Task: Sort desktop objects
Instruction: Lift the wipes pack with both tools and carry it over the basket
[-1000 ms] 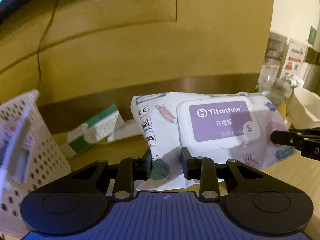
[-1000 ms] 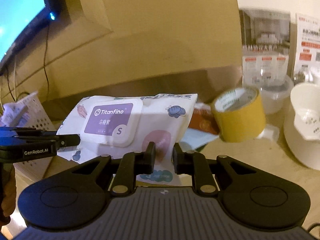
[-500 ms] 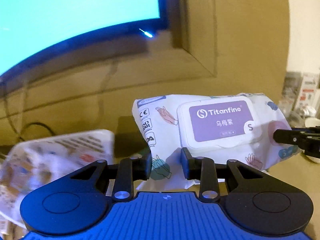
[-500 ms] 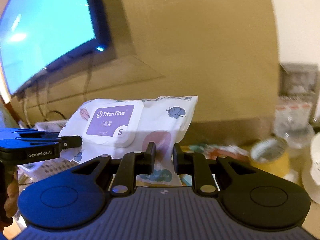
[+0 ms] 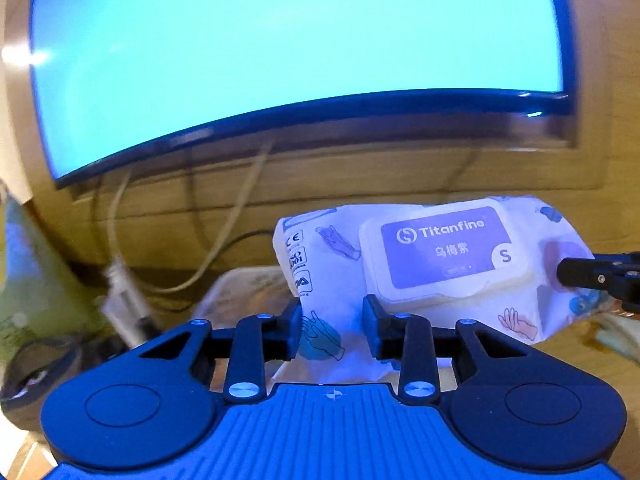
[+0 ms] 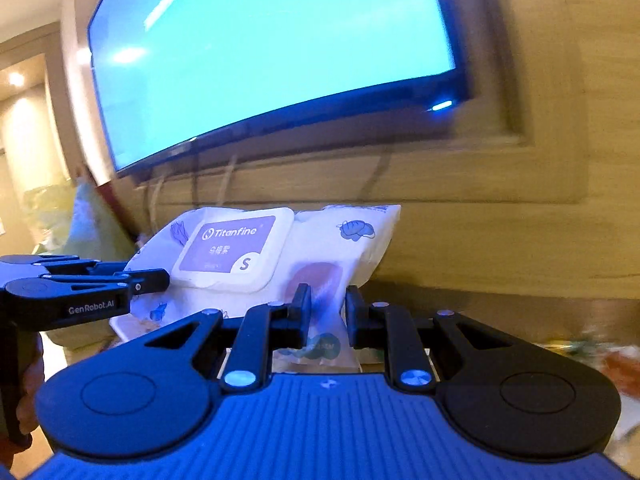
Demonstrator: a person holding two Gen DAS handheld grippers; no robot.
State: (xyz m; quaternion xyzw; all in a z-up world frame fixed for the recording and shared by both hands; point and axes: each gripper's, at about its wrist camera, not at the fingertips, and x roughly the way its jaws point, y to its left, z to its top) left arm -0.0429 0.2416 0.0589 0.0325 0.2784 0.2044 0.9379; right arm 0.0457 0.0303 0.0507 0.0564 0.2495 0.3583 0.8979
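Note:
A white wipes pack (image 5: 420, 264) with a purple "Titanfine" lid is held in the air by both grippers. My left gripper (image 5: 331, 330) is shut on the pack's left end. My right gripper (image 6: 327, 312) is shut on its right end, where the pack (image 6: 280, 256) shows a pink spot. Each gripper shows in the other's view: the right one's fingertips (image 5: 576, 274) press on the pack's far end, and the left one (image 6: 152, 280) holds the end near the lid.
A large lit screen (image 5: 280, 52) hangs on the wooden wall (image 6: 520, 208), with cables (image 5: 224, 232) below it. A white basket rim (image 5: 240, 288) shows behind the pack. A pale green bag (image 5: 28, 280) is at the left. Blurred items (image 6: 592, 352) lie at the right.
Both grippers have lifted the pack and swung left together. The screen now fills the upper view; the yellow tape roll, bowl and boxes have passed out of sight.

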